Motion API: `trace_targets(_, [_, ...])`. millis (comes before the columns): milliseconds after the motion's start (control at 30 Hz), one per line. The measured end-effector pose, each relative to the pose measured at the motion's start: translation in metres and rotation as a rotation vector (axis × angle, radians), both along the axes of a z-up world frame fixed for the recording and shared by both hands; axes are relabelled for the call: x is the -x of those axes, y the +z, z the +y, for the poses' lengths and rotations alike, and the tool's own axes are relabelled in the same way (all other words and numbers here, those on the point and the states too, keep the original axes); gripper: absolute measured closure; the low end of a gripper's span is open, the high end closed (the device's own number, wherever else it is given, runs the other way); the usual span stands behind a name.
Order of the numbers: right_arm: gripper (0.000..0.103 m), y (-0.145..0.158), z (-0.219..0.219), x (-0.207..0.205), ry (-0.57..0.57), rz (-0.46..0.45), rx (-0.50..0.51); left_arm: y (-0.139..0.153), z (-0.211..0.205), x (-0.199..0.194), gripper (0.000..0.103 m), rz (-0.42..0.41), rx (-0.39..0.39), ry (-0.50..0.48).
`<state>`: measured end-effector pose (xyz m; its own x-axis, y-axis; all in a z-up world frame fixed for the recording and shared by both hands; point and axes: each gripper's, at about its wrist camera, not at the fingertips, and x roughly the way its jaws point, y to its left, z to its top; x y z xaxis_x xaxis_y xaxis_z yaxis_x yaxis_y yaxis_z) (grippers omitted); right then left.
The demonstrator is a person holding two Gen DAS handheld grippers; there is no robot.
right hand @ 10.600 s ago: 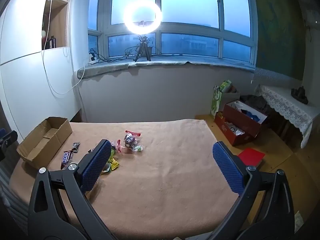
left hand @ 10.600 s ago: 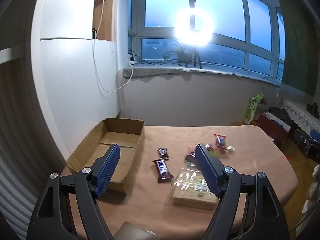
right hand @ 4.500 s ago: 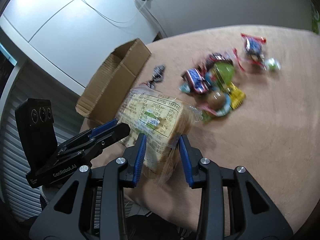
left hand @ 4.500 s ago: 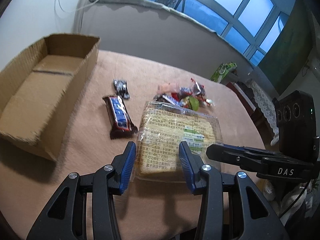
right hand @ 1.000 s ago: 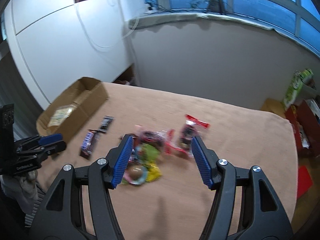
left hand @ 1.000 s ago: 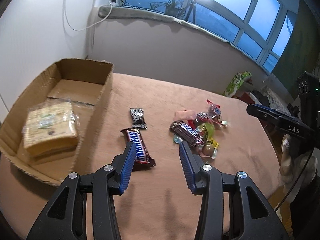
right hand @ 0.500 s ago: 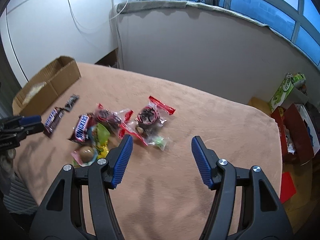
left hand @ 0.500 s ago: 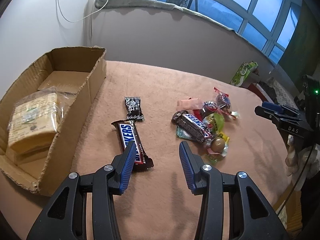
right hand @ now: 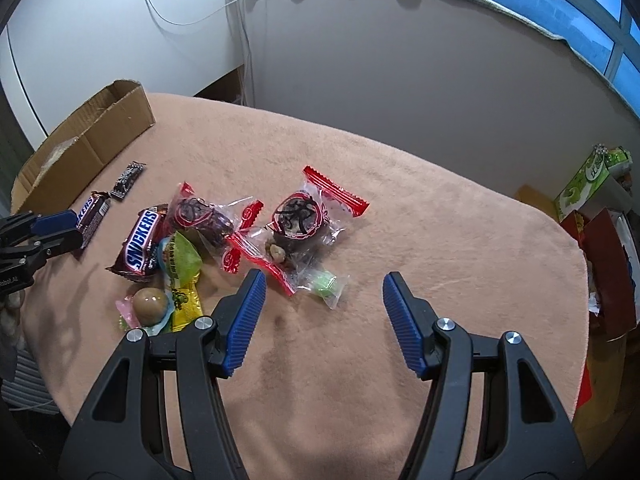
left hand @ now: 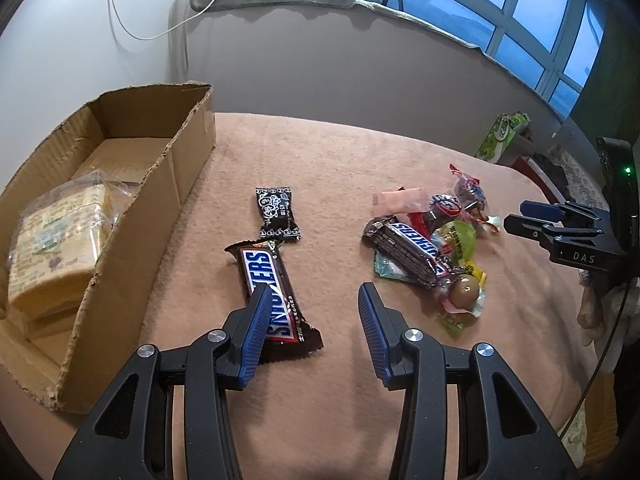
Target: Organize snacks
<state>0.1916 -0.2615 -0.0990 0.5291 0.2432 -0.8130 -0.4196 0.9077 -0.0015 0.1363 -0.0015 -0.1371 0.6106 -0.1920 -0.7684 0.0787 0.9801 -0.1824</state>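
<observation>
A cardboard box [left hand: 172, 184] at the left holds a wrapped pack of bread [left hand: 52, 244]. A large Snickers bar [left hand: 272, 292] lies on the tan cloth, its near end by the left finger of my open, empty left gripper [left hand: 312, 300]. A small black packet [left hand: 277, 213] lies beyond it. A heap of candies [left hand: 432, 240] with a second Snickers bar [right hand: 142, 242] lies to the right. My right gripper [right hand: 322, 284] is open and empty, just short of a red-wrapped sweet [right hand: 298, 218] and a green candy [right hand: 324, 282].
The table's cloth [right hand: 440, 240] ends in a rounded edge at the right. Beyond it on the floor stand a green carton [right hand: 592, 180] and a red box [right hand: 600, 248]. A wall and window ledge [left hand: 320, 0] run behind the table.
Both grippers have moved down and closer to the snacks. The left one now sits over the near end of the large Snickers bar. The right one has neared the red-wrapped sweets.
</observation>
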Motion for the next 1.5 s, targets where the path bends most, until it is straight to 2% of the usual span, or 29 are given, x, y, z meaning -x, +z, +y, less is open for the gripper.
trace_targets(233, [0.039, -0.006, 0.002, -0.005, 0.002, 0.015, -0.017, 0.008, -0.002, 0.003, 0.06, -0.043, -0.065, 0.025])
trace_targets(567, [0.04, -0.013, 0.01, -0.012, 0.004, 0.034, -0.016, -0.003, 0.004, -0.007, 0.06, 0.001, -0.062, 0.036])
trace_targets(633, [0.052, -0.016, 0.011, -0.014, 0.007, 0.048, -0.022, -0.005, 0.004, -0.008, 0.06, 0.003, -0.058, 0.038])
trace_targets(833, [0.063, -0.025, 0.01, -0.018, 0.0, 0.072, -0.023, -0.007, 0.004, -0.012, 0.06, 0.007, -0.052, 0.046])
trace_targets(933, [0.063, -0.025, 0.01, -0.018, 0.002, 0.071, -0.021, -0.01, 0.004, -0.013, 0.063, 0.008, -0.053, 0.052])
trace_targets(1000, [0.066, -0.026, 0.01, -0.018, 0.005, 0.068, -0.016, -0.011, 0.005, -0.013, 0.071, 0.013, -0.05, 0.054])
trace_targets(1200, [0.072, -0.027, 0.003, -0.015, -0.004, 0.073, -0.03, -0.013, 0.006, -0.012, 0.076, 0.014, -0.032, 0.052])
trace_targets(1500, [0.075, -0.025, -0.003, -0.001, -0.019, 0.067, -0.03, -0.013, 0.004, -0.007, 0.076, 0.009, -0.014, 0.04])
